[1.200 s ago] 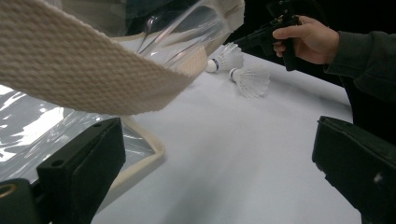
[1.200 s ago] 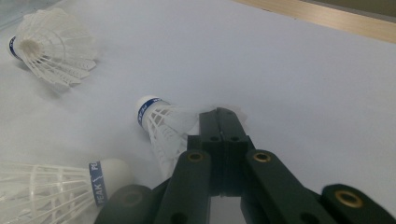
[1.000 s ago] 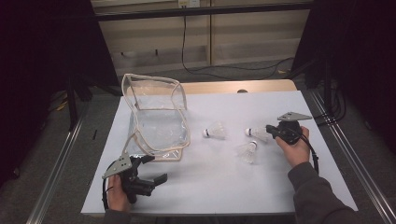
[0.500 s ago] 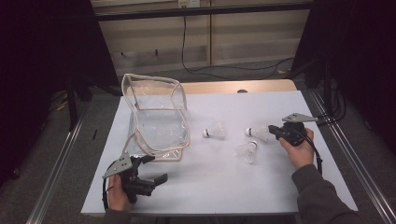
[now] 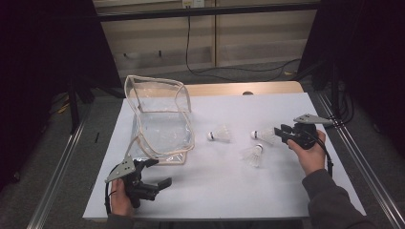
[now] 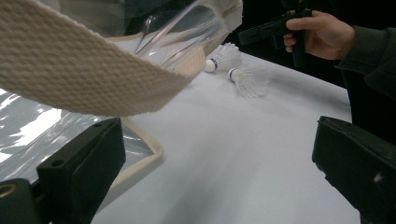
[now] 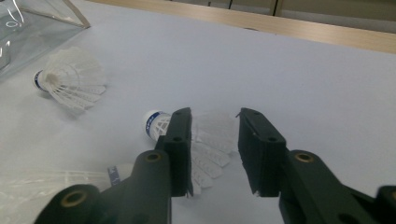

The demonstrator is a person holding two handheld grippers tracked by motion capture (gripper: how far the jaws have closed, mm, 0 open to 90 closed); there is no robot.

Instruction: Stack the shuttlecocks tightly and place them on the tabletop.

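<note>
Around right tongs [image 7: 214,151]: gaping astride shuttlecock [image 7: 205,135] feathers; two shuttlecocks beside; left tongs [image 5: 154,173] gaping.

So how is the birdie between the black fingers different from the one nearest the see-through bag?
The shuttlecock at the right gripper has that gripper's fingers on either side of its feather skirt; the shuttlecock by the clear bag lies alone, untouched. In the high view, the first lies far from the clear bag, the second close to it. Both are white, lie on their sides on the table, and point their banded cork tips towards the bag.
</note>
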